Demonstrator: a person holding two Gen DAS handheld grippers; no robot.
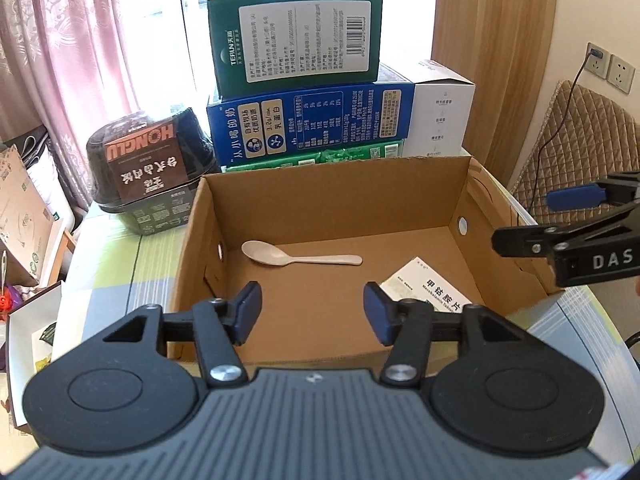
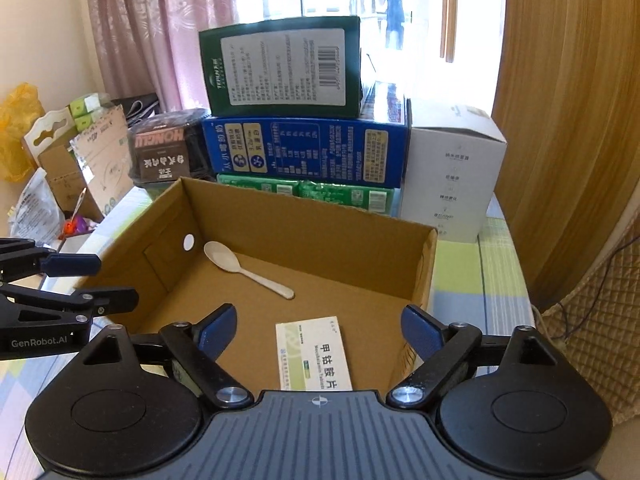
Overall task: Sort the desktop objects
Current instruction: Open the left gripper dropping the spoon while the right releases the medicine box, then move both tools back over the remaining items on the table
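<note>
An open cardboard box (image 1: 192, 240) (image 2: 424, 276) stands on the table. A pale spoon (image 1: 296, 258) (image 2: 248, 270) lies on its floor. A white and green medicine box (image 1: 432, 290) (image 2: 314, 354) lies flat in the box near its front. My left gripper (image 1: 312, 314) is open and empty, hovering over the box's front edge. My right gripper (image 2: 318, 330) is open and empty, just above the medicine box. The right gripper also shows at the right edge of the left wrist view (image 1: 560, 216). The left gripper shows at the left edge of the right wrist view (image 2: 104, 280).
Behind the cardboard box stand stacked cartons: a green one (image 1: 296, 44) (image 2: 284, 68) on a blue one (image 1: 308, 120) (image 2: 304, 152), with a white box (image 1: 440, 116) (image 2: 448, 184) to the right. A dark packaged bowl (image 1: 148, 160) (image 2: 164, 148) sits at the back left. A checked cloth (image 2: 500, 276) covers the table.
</note>
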